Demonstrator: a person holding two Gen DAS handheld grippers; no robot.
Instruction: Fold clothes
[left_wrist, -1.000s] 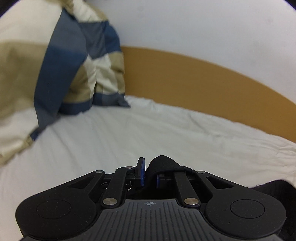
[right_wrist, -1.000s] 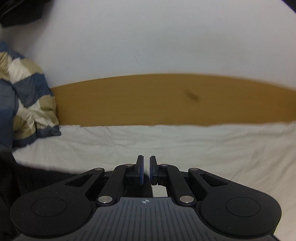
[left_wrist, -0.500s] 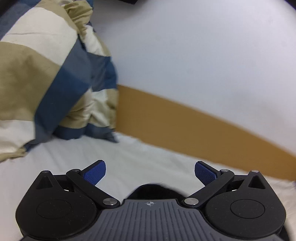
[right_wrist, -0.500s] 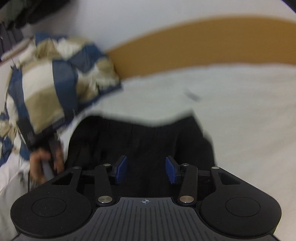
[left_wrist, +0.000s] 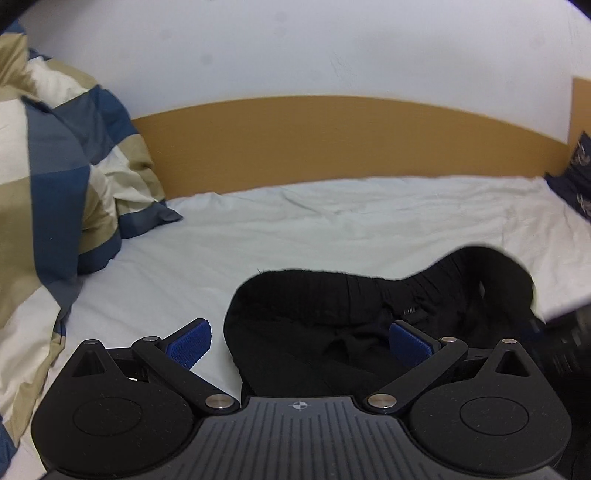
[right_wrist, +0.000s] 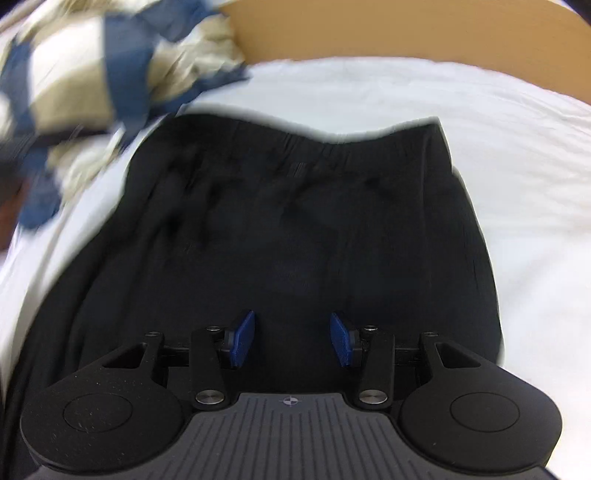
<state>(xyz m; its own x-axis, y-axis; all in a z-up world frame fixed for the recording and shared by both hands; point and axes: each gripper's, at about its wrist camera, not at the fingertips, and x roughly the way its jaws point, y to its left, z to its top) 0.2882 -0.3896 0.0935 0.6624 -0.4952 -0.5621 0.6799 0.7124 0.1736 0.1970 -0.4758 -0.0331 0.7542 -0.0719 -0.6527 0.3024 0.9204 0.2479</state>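
Observation:
A black garment (right_wrist: 295, 221) with an elastic waistband at its far edge lies spread on the white bed sheet (right_wrist: 517, 155). My right gripper (right_wrist: 292, 339) hovers over its near part, open, nothing between the blue pads. In the left wrist view the same black garment (left_wrist: 332, 317) lies rumpled on the sheet (left_wrist: 332, 229). My left gripper (left_wrist: 299, 341) stands wide open above the garment's left edge, holding nothing.
A checked blue, beige and cream duvet (left_wrist: 55, 192) is heaped on the left of the bed, also seen as the duvet (right_wrist: 92, 74). A wooden headboard (left_wrist: 332, 144) runs along the white wall. A dark blue pillow (left_wrist: 576, 184) sits at the far right.
My left gripper let go of the black fabric and opened wide. My right gripper opened and swung down over the spread garment. Both cameras now look lower at the bed.

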